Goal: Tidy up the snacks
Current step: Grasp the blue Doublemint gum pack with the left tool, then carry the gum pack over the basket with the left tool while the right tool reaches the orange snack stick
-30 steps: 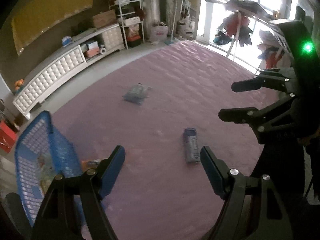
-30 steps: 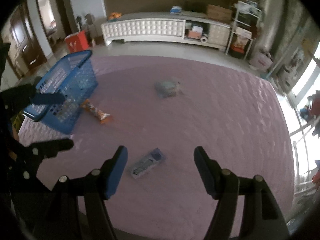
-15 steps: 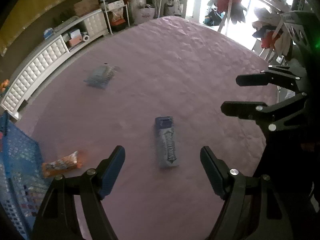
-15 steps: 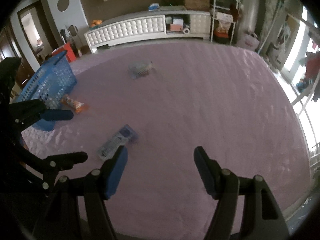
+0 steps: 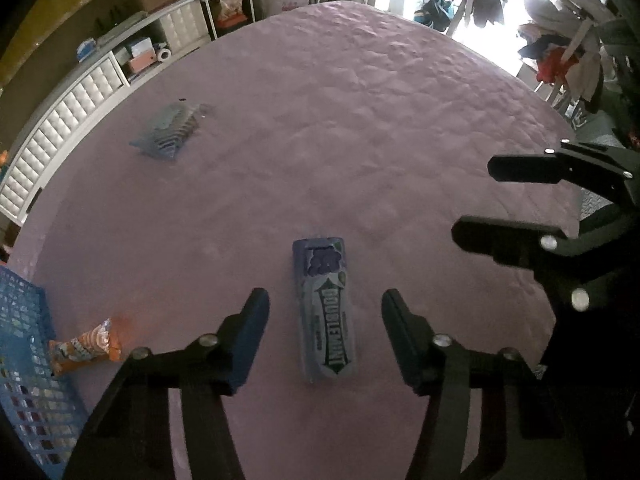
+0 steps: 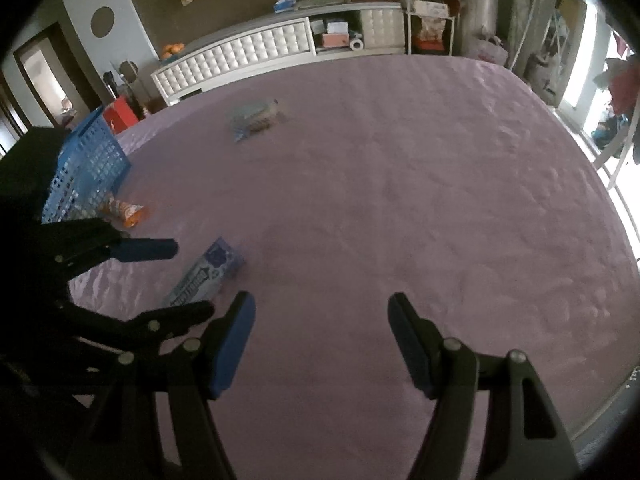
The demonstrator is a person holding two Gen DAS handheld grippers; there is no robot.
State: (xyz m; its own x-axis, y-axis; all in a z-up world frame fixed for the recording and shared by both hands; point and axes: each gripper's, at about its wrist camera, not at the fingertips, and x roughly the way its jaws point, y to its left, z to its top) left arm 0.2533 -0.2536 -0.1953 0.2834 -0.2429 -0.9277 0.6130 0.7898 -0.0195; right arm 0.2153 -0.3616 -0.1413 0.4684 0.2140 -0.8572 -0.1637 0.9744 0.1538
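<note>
**Left gripper poised over the gum pack, both grippers wide apart**

The left gripper (image 5: 324, 306) hangs over the purple bedspread (image 5: 360, 128) with its jaws spread wide and nothing between the pads. The purple Doublemint gum pack (image 5: 326, 312) lies flat on the cover right in the gap between its fingers, running lengthwise along them, and I can't see either finger touching it. From the right wrist view the same pack (image 6: 208, 274) sits between the left gripper's two dark fingers.

The right gripper (image 6: 320, 314) is off to the side, also spread wide and holding nothing, over bare bedspread (image 6: 400, 200); in the left wrist view it (image 5: 472, 200) shows at the right edge.

To the left of the gum, an orange snack packet (image 5: 86, 346) lies on the cover just beside the blue basket (image 5: 24, 360), close enough that I can't say whether they touch. Farther out, well apart from the rest, a bluish clear snack bag (image 5: 168, 132) rests alone near the far side.

Beyond the bed runs a long white tufted cabinet (image 6: 248, 54), with a white wire shelf rack (image 6: 428, 12) next to it.
</note>
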